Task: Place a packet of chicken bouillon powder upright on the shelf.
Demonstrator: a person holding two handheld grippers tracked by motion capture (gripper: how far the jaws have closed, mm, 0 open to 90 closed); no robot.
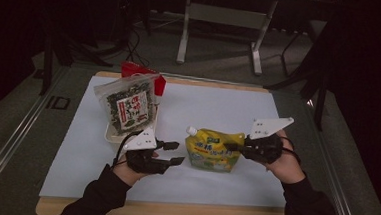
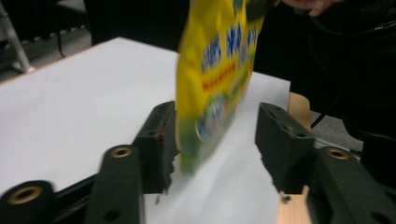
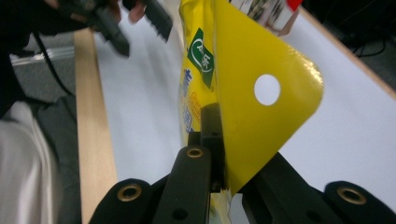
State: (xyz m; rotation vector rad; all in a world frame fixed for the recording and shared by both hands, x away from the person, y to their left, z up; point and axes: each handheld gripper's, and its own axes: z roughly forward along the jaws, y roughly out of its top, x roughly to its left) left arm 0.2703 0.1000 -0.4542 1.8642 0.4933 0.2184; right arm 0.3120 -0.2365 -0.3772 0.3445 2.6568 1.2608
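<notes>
The right tongs (image 1: 232,147) are clenched on the top corner of the yellow pouch (image 1: 213,150), holding it upright over the white sheet (image 1: 218,109) on the tabletop (image 1: 172,212), its white spout (image 1: 191,131) tilted toward the left. The right gripper view shows the jaws pinching the flat yellow flap beside its round punched hole. The left tongs (image 1: 176,153) are released: their jaws stand apart, just beside the pouch's lower left edge, and in the left gripper view the pouch hangs between them without either pad pressing on it.

Judging from this, the pouch is picked up but not yet set anywhere; where it goes is left to do, perhaps the white tub (image 1: 116,133) at the rear left.

Counted: one yellow pouch, one seaweed snack bag (image 1: 126,106) leaning in the tub, one red packet (image 1: 130,70) behind it, one tub, two tongs.
</notes>
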